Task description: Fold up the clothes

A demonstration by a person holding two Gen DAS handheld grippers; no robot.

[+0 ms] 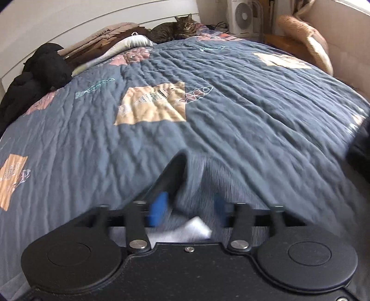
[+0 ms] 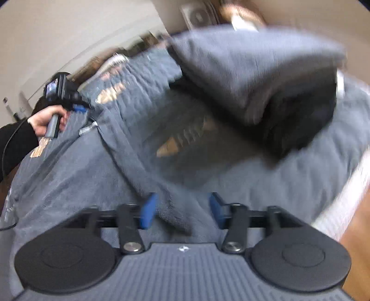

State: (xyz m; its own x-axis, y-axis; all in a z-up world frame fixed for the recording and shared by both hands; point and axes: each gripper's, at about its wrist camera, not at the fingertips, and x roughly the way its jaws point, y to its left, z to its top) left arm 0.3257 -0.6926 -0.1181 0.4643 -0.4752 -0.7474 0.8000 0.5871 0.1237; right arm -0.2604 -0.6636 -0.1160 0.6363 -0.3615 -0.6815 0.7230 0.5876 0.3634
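A grey-blue fleece garment (image 2: 69, 173) lies spread over the quilted bed. One part of it (image 2: 254, 69) is blurred and up in the air at the upper right. My right gripper (image 2: 182, 209) stands open, with a ridge of the fleece between its blue pads (image 2: 148, 210) and the pads apart from it. My left gripper (image 1: 189, 208) is open too, and a blurred hump of the same garment (image 1: 208, 180) rises between its pads, above a white patch (image 1: 196, 229). In the right wrist view a hand (image 2: 44, 120) holds the left gripper (image 2: 78, 107) at the garment's far left edge.
A dark blue quilt (image 1: 208, 104) with tan patches covers the bed. A tabby cat (image 1: 178, 27) lies at its far end beside pillows. Black clothes (image 1: 46, 62) are heaped at the left. A white fan (image 1: 241, 14) and a tan cushion (image 1: 307, 44) stand beyond. Wooden floor (image 2: 356, 243) shows on the right.
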